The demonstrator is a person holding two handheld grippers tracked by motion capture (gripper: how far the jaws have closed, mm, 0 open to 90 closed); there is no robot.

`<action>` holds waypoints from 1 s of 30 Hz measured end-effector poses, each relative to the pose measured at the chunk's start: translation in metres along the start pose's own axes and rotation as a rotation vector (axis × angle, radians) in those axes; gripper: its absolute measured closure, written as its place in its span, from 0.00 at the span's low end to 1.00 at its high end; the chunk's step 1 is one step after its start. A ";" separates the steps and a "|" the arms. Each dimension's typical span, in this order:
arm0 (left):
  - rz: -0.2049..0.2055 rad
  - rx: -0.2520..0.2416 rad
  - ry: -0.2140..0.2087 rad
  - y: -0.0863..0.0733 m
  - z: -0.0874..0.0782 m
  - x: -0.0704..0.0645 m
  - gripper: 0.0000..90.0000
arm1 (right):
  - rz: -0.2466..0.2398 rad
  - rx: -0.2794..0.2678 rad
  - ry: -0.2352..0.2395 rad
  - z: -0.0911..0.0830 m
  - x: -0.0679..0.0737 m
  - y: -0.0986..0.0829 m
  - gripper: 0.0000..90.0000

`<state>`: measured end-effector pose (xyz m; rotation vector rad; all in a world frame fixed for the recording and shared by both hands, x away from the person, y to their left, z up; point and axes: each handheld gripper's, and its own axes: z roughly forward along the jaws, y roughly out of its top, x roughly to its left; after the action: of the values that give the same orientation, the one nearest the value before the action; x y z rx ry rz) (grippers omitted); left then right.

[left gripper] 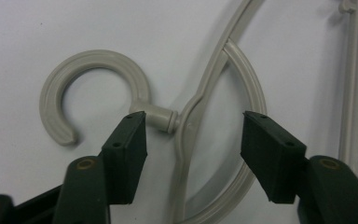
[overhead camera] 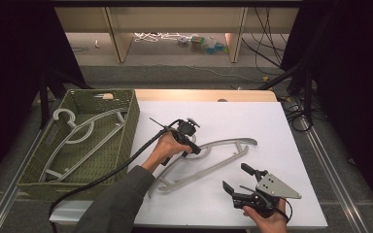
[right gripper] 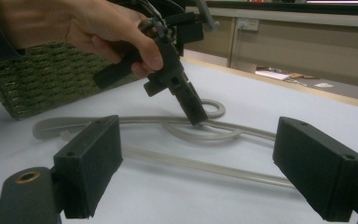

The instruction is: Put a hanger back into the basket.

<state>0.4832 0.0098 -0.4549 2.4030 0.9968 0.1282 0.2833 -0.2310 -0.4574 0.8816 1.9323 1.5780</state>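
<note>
A grey plastic hanger [overhead camera: 209, 160] lies flat on the white surface [overhead camera: 272, 121], right of a green woven basket [overhead camera: 131, 121] that holds another hanger [overhead camera: 85, 133]; the left gripper [overhead camera: 190, 148] points down over the first hanger's neck, its jaws apart, one either side of the stem beside the hook [left gripper: 93, 88], not clamped on it; the right gripper [overhead camera: 235, 179] sits at the near right of the surface, jaws wide apart and holding nothing, near the hanger's long bar but apart from it.
</note>
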 end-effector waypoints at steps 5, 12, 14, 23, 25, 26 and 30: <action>0.003 0.027 0.026 0.000 0.001 0.004 0.49 | -0.003 0.004 0.000 -0.001 -0.001 0.000 0.18; 0.022 0.091 0.026 -0.002 0.006 0.009 0.53 | -0.004 0.000 0.006 0.000 0.000 0.000 0.18; 0.038 0.102 0.029 -0.002 0.007 0.008 0.56 | -0.003 0.002 0.005 0.000 0.000 0.000 0.18; 0.098 0.151 0.056 -0.001 0.008 0.003 0.63 | -0.007 0.015 0.003 -0.001 0.000 0.000 0.18; 0.109 0.164 0.051 -0.001 0.007 0.003 0.65 | 0.000 0.003 0.006 0.000 0.000 0.000 0.18; 0.107 0.170 0.053 -0.001 0.007 0.002 0.66 | -0.001 0.002 0.005 0.000 0.000 0.000 0.18; 0.118 0.171 0.055 -0.001 0.007 0.002 0.70 | -0.014 0.019 -0.006 -0.002 -0.001 0.001 0.18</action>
<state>0.4855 0.0091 -0.4615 2.6284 0.9233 0.1581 0.2829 -0.2333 -0.4561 0.8777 1.9476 1.5501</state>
